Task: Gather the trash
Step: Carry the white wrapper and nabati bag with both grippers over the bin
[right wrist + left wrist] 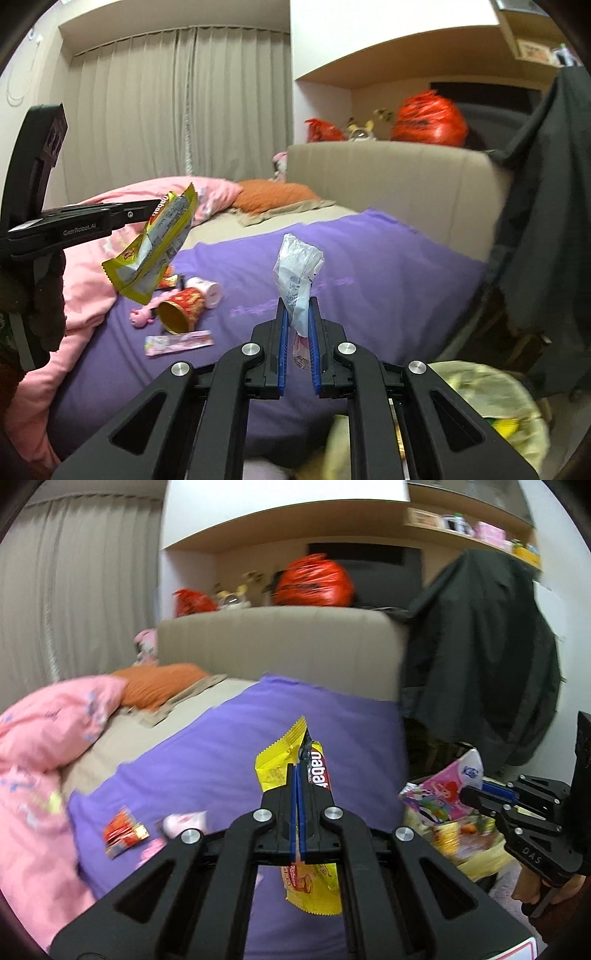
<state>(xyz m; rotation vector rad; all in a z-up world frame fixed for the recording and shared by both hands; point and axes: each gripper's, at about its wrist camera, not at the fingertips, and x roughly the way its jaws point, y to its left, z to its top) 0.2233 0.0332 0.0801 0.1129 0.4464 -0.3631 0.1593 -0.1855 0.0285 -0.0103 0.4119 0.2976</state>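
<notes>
Several wrappers (179, 341) and cups (181, 309) on purple blanket (388, 280), beige headboard (388, 177) behind

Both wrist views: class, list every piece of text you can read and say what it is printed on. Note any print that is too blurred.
"nabat", partly hidden: yellow wrapper in the left gripper.
"GenRobot.AI": left gripper's side, right wrist view.
"DAS": right gripper body, left wrist view.
Too blurred or small: clear plastic bag in the right gripper, purple blanket lettering, pink packet, red cup.
</notes>
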